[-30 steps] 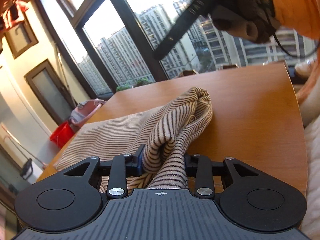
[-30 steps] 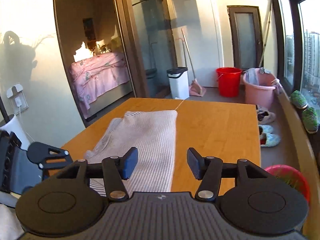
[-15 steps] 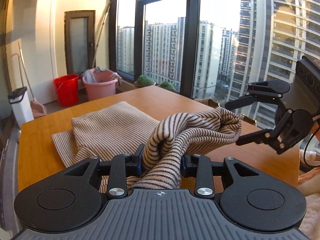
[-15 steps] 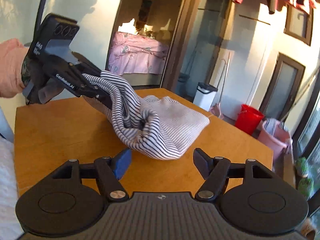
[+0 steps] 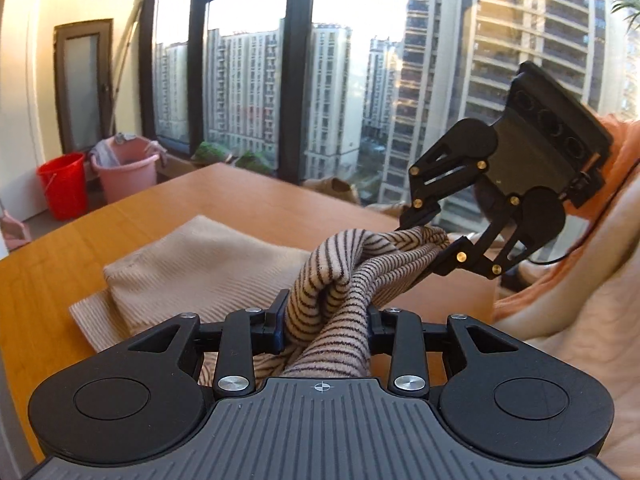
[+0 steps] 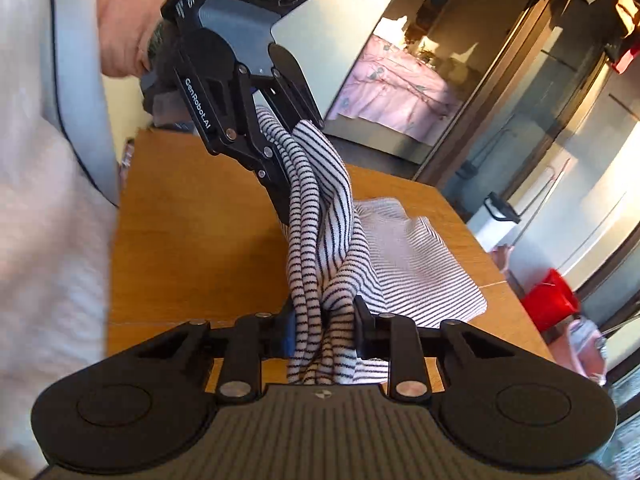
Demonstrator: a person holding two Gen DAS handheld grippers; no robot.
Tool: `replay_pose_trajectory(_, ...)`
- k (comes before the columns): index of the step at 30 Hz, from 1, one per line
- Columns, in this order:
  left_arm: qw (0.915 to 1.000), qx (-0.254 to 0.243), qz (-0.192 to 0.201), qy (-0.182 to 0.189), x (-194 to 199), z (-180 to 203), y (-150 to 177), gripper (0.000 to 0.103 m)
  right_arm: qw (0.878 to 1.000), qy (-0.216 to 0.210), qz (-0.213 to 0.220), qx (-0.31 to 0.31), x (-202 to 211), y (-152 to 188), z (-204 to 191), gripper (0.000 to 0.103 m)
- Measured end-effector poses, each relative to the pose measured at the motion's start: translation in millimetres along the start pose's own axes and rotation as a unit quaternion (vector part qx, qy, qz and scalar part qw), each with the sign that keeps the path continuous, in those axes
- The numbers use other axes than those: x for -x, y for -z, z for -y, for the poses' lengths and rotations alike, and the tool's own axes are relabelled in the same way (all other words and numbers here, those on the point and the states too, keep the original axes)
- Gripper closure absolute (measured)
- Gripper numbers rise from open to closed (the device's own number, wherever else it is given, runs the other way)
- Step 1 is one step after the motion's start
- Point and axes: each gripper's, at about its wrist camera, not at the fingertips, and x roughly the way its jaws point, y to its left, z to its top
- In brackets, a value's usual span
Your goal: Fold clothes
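A beige garment with thin dark stripes (image 5: 192,264) lies partly flat on the wooden table (image 5: 80,248). One bunched end is lifted off the table. My left gripper (image 5: 326,316) is shut on that bunch close to the camera. My right gripper (image 5: 432,242) holds the far tip of the same bunch. In the right wrist view the striped garment (image 6: 400,264) hangs as a twisted rope between the left gripper (image 6: 298,160) above and the right gripper (image 6: 323,320) below. The right jaws are closing, with the fabric between them and the pads touching it.
A red bucket (image 5: 64,184) and a pink basin (image 5: 126,168) stand on the floor by the window. A white bin (image 6: 496,220) is beyond the table's far end. The person's white-clad body (image 6: 48,240) stands at the table edge (image 6: 120,208).
The left gripper has raised and rolled with the bunched end. The right gripper swung in from over the table, came to the bunch's far tip and closed around it.
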Motion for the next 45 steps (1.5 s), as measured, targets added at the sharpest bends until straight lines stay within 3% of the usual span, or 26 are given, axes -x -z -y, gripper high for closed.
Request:
replay_pose_trajectory(2, 0.999, 0.009, 0.024, 0.036, 18, 6, -5, 0.066, 0.998, -0.039, 0.028, -0.029, 30, -8, 5, 0.078)
replay_pose_trajectory(7, 0.9952, 0.061, 0.061, 0.047, 23, -9, -4, 0.064, 0.992, -0.031, 0.091, -0.083, 66, -14, 32, 0.077)
replay_pose_trajectory(12, 0.9834, 0.167, 0.061, 0.037, -2, -62, 13, 0.064, 0.981, 0.002, 0.105, -0.16, 25, -2, 64, 0.076)
replay_pose_trajectory(15, 0.9727, 0.221, 0.062, 0.031, -15, -94, 27, 0.054, 0.971, 0.005, 0.111, -0.211, -8, 5, 93, 0.076)
replay_pose_trajectory(17, 0.97, 0.234, 0.063, 0.02, -19, -106, 35, 0.051, 0.962, 0.002, 0.113, -0.247, -29, 10, 111, 0.076)
replay_pose_trajectory(18, 0.9708, 0.231, 0.062, 0.015, -20, -110, 37, 0.043, 0.959, 0.001, 0.112, -0.261, -37, 14, 118, 0.076)
replay_pose_trajectory(21, 0.9783, 0.198, 0.061, 0.002, -19, -107, 39, 0.023, 0.949, 0.005, 0.1, -0.298, -52, 24, 137, 0.076)
replay_pose_trajectory(23, 0.9845, 0.166, 0.056, -0.013, -26, -100, 36, 0.019, 0.945, 0.008, 0.094, -0.314, -58, 30, 144, 0.076)
replay_pose_trajectory(25, 0.9875, 0.145, 0.051, -0.033, -35, -94, 34, 0.02, 0.937, 0.003, 0.097, -0.337, -61, 38, 149, 0.076)
replay_pose_trajectory(26, 0.9869, 0.15, 0.05, -0.032, -39, -95, 34, 0.028, 0.932, 0.0, 0.099, -0.349, -63, 43, 151, 0.076)
replay_pose_trajectory(27, 0.9856, 0.161, 0.048, -0.021, -42, -93, 34, 0.044, 0.927, -0.003, 0.102, -0.36, -62, 46, 152, 0.076)
replay_pose_trajectory(29, 0.9835, 0.174, 0.049, -0.001, -44, -88, 33, 0.053, 0.919, -0.009, 0.109, -0.379, -54, 50, 153, 0.077)
replay_pose_trajectory(33, 0.9686, 0.225, 0.066, 0.083, -29, -75, 33, 0.058, 0.916, -0.016, 0.124, -0.381, -19, 53, 135, 0.077)
replay_pose_trajectory(39, 0.9494, 0.242, 0.078, 0.184, 1, -51, 35, 0.059, 0.922, -0.03, 0.15, -0.356, 41, 39, 100, 0.077)
replay_pose_trajectory(41, 0.9485, 0.232, 0.086, 0.197, 11, -47, 34, 0.058, 0.924, -0.038, 0.169, -0.34, 58, 30, 95, 0.077)
replay_pose_trajectory(45, 0.949, 0.251, 0.082, 0.172, 9, -61, 46, 0.059, 0.922, -0.041, 0.18, -0.34, 50, 21, 107, 0.076)
